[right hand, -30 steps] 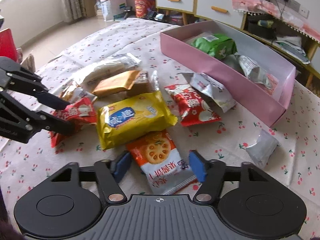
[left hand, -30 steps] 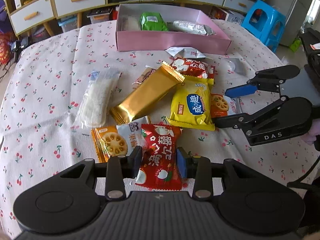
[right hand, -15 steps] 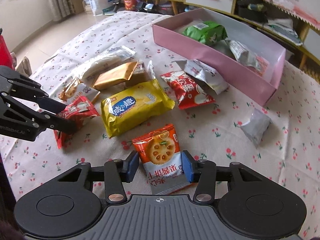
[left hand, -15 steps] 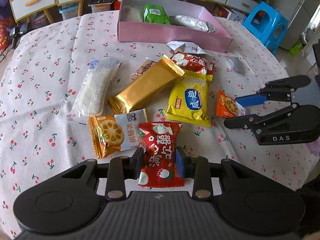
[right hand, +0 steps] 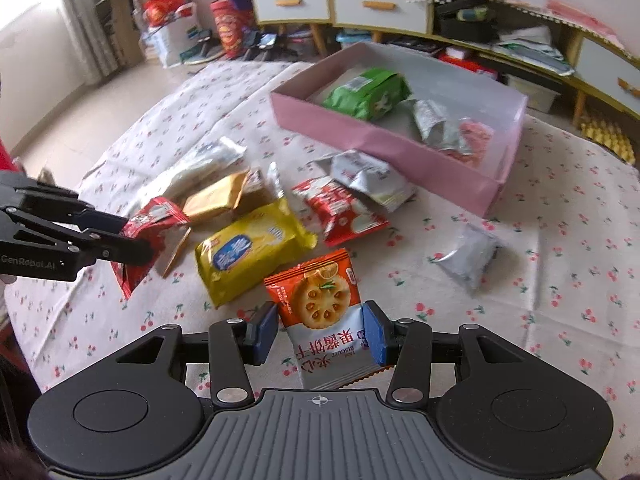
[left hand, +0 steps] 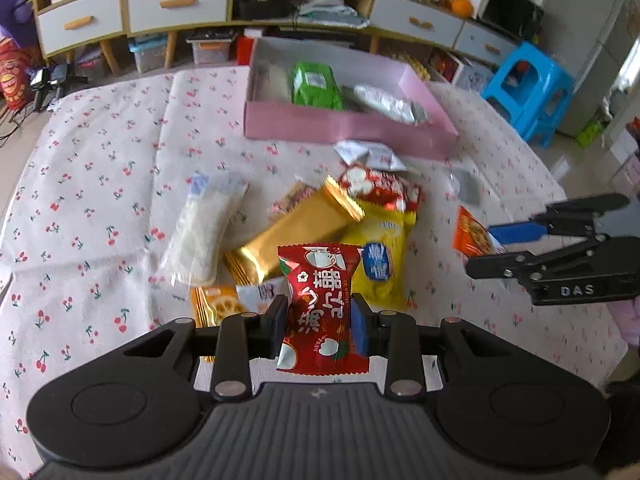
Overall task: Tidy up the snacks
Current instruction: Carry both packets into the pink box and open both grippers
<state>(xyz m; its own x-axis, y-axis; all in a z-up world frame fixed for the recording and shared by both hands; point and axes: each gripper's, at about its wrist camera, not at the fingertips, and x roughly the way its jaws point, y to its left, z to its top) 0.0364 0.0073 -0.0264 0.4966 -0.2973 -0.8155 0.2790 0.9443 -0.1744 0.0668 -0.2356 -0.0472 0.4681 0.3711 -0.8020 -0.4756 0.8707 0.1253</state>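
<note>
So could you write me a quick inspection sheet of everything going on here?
Surface: cherry-print tablecloth.
Job's things: pink box holding a green packet; yellow packet, gold packet and others loose.
Clutter: grey pouch lying apart.
Grippers: left gripper shut on red packet; right gripper shut on orange biscuit packet; its jaws have just been closing.
Cables: some on floor.
Surroundings: drawer cabinets, blue stool.

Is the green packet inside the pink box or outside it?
Inside. The green packet lies within the walls of the pink box, beside a silver packet; the left view shows the same.
</note>
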